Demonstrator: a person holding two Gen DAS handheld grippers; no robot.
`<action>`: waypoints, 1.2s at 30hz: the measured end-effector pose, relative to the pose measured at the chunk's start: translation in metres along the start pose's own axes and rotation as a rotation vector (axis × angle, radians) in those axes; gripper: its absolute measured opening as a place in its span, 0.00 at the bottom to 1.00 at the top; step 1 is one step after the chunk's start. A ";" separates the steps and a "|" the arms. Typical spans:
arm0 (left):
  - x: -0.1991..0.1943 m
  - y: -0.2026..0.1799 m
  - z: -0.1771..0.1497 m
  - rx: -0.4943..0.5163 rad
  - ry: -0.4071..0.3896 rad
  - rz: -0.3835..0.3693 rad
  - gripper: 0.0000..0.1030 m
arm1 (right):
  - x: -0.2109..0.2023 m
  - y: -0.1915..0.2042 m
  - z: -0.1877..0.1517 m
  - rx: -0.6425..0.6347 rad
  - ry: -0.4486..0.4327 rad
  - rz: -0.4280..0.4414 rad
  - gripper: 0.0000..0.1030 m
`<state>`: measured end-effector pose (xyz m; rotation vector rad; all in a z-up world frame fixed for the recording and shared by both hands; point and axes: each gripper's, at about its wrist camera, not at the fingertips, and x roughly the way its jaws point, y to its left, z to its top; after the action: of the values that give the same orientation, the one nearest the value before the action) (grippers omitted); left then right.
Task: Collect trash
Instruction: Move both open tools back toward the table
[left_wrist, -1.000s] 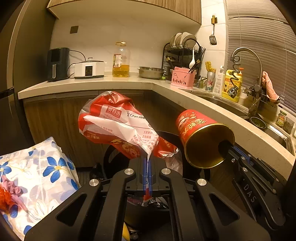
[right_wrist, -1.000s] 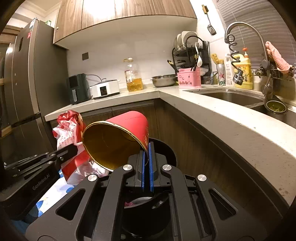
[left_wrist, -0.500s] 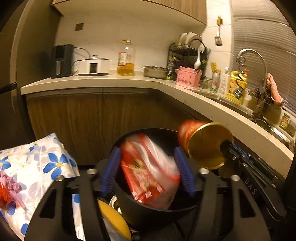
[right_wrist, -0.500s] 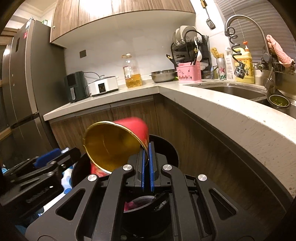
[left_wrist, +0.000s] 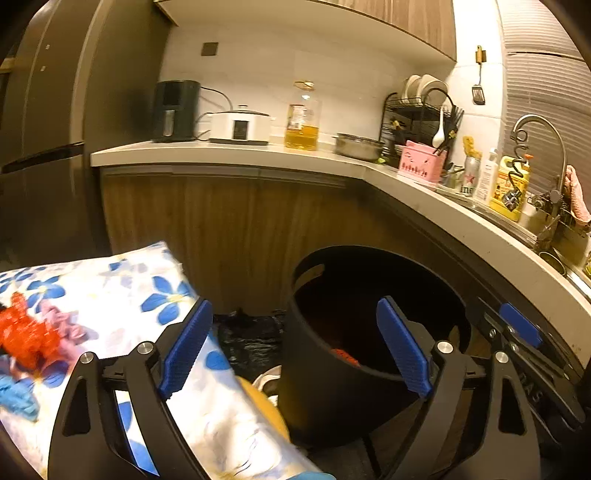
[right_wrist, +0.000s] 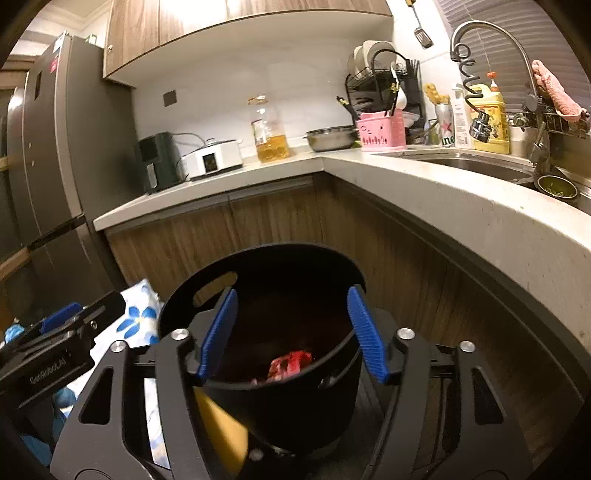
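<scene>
You stood in a home kitchen: a pale L-shaped stone worktop (right_wrist: 424, 184) over wooden cabinets (right_wrist: 258, 221) carried a steel sink with a curved tap (right_wrist: 491, 40), a black wire dish rack (right_wrist: 384, 74) and a white rice cooker (right_wrist: 212, 157), beside a tall grey fridge (right_wrist: 48, 166).

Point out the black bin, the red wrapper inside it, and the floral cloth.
black bin (right_wrist: 258, 402), right wrist view, front outer wall.
red wrapper (right_wrist: 291, 362), right wrist view, middle of the crumpled part showing.
floral cloth (left_wrist: 110, 291), left wrist view, top surface.
</scene>
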<state>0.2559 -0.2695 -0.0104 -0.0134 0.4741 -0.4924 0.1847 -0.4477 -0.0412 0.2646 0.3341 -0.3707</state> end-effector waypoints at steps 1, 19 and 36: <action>-0.002 0.002 -0.001 -0.002 0.001 0.011 0.85 | -0.004 0.003 -0.003 -0.003 0.005 0.005 0.68; -0.097 0.051 -0.028 -0.027 -0.064 0.189 0.94 | -0.090 0.060 -0.031 -0.086 -0.054 0.010 0.81; -0.178 0.119 -0.069 -0.114 -0.088 0.388 0.94 | -0.134 0.123 -0.067 -0.146 -0.039 0.141 0.84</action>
<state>0.1409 -0.0762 -0.0090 -0.0516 0.4052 -0.0834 0.0975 -0.2756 -0.0299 0.1369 0.3006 -0.2106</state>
